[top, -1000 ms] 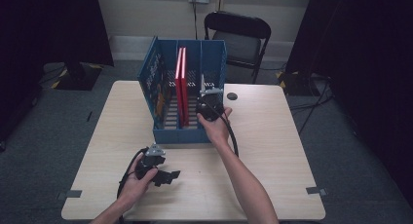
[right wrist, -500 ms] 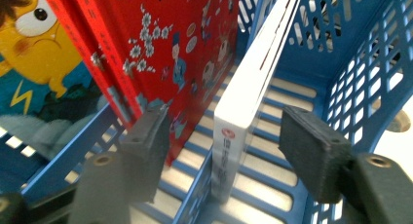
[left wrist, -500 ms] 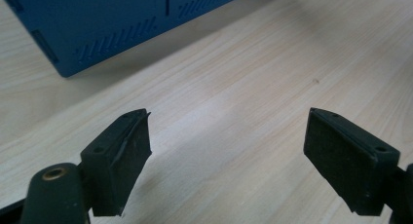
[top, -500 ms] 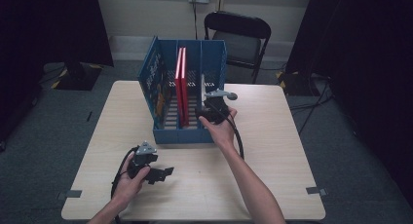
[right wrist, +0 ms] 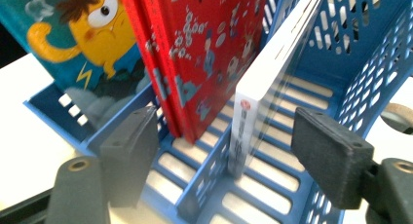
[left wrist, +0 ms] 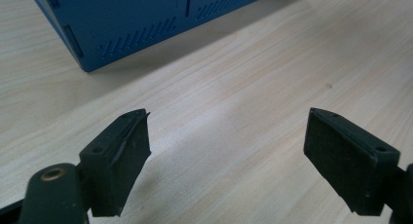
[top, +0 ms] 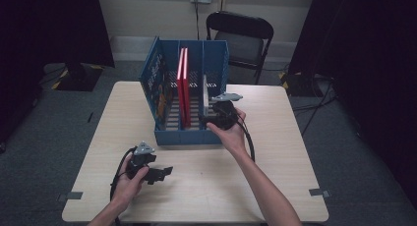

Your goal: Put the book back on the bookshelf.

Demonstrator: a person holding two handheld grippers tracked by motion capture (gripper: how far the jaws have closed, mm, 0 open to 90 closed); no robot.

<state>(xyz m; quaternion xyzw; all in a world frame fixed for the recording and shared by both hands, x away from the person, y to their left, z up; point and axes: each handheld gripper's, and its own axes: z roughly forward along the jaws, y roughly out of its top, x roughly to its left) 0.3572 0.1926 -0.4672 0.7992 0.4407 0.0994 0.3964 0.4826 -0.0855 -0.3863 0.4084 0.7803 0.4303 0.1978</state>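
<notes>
A blue slotted rack (top: 189, 136) stands on the table with two red books (top: 183, 83) and a white book (top: 205, 91) upright in it. My right gripper (top: 210, 119) sits at the rack's front right corner. Its jaws have just been opening and stand open. In the right gripper view the white book (right wrist: 272, 73) stands between the jaws of the right gripper (right wrist: 226, 124), with neither pad touching it. The red books (right wrist: 204, 48) lean beside it, and a teal cartoon book (right wrist: 83, 34) stands farther left. My left gripper (top: 164, 172) rests open near the table's front left, with nothing between the jaws of the left gripper (left wrist: 229, 121).
A black folding chair (top: 241, 39) stands behind the table. The wooden table (top: 275, 152) has bare room at its right and front. The rack's blue wall (left wrist: 122, 24) lies just ahead of the left gripper. A round ring (right wrist: 397, 117) lies right of the rack.
The right gripper's jaws have opened and let go of the white book, which stays upright in the rack. The right hand has drawn back a little toward the right. The left hand has barely moved.
</notes>
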